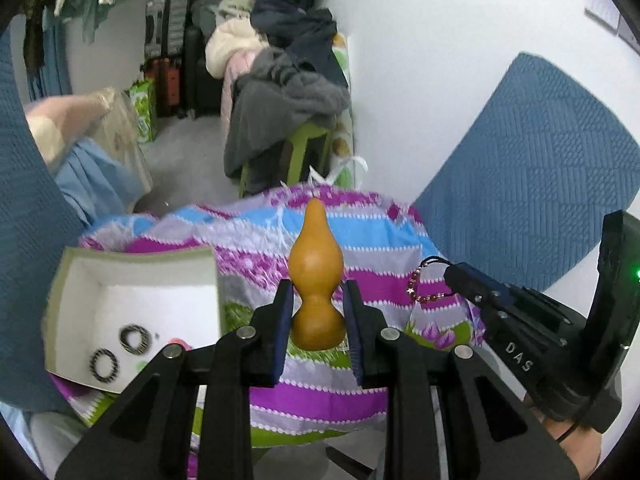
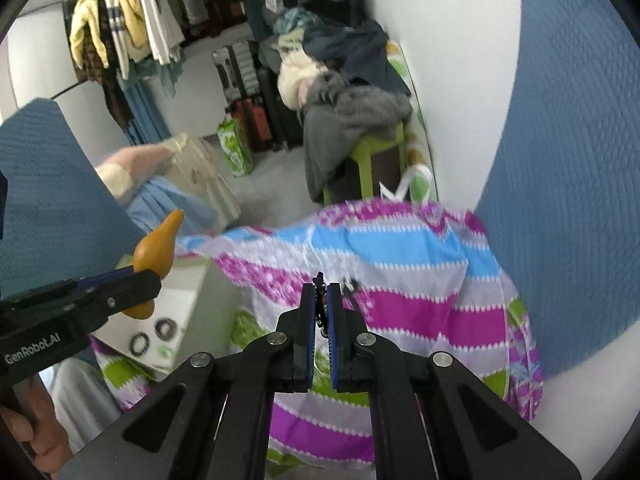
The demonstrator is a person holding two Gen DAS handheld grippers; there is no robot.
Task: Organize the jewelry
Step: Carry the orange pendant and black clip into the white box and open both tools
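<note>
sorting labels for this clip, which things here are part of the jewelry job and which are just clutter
Part of the job:
- gourd pendant, held in left gripper
- bead chain, held in right gripper
- white box
- two dark rings inside it

Just lying about:
- striped cloth
- clothes pile
- green stool
- suitcases

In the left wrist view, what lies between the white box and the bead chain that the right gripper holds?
The left gripper, shut on the orange gourd, stands between the white box and the bead chain; behind it only the striped cloth shows.
</note>
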